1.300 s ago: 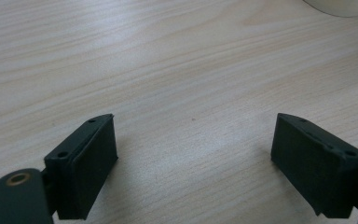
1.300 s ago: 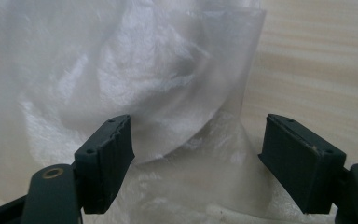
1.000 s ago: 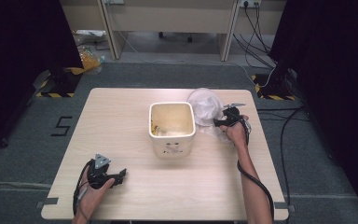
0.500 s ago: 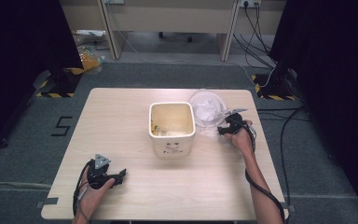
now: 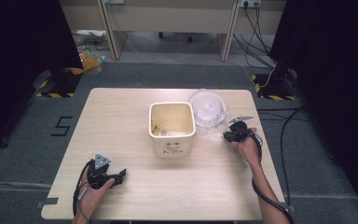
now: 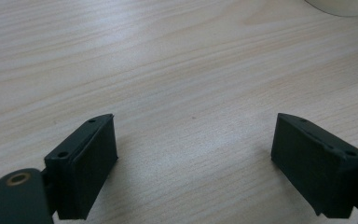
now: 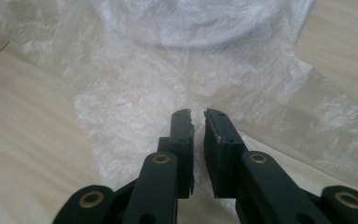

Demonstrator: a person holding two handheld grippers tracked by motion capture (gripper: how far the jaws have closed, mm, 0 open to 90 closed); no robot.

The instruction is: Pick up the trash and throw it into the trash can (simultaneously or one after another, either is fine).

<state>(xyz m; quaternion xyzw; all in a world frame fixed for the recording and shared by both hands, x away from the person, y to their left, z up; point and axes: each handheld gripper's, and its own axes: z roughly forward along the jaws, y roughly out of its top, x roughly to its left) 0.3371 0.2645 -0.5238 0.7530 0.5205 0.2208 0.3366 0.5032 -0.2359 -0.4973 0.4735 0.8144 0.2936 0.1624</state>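
The thin plastic bag (image 7: 177, 88) lies flat on the counter (image 5: 121, 116) right of the bin (image 5: 171, 128); the right gripper (image 7: 196, 112) has just closed, its fingers (image 7: 182, 123) nipping its near edge. The left gripper (image 6: 193, 140) gapes empty.

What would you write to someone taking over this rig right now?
Right claw: jaws have just been closing, now nearly together over the thin plastic bag; whether they pinch it I cannot tell.
Left claw: open, nothing between the jaws, over bare table.
The bag lies right of the cream bin, which has no liner.
Left, probably: lift the bag and line the bin.
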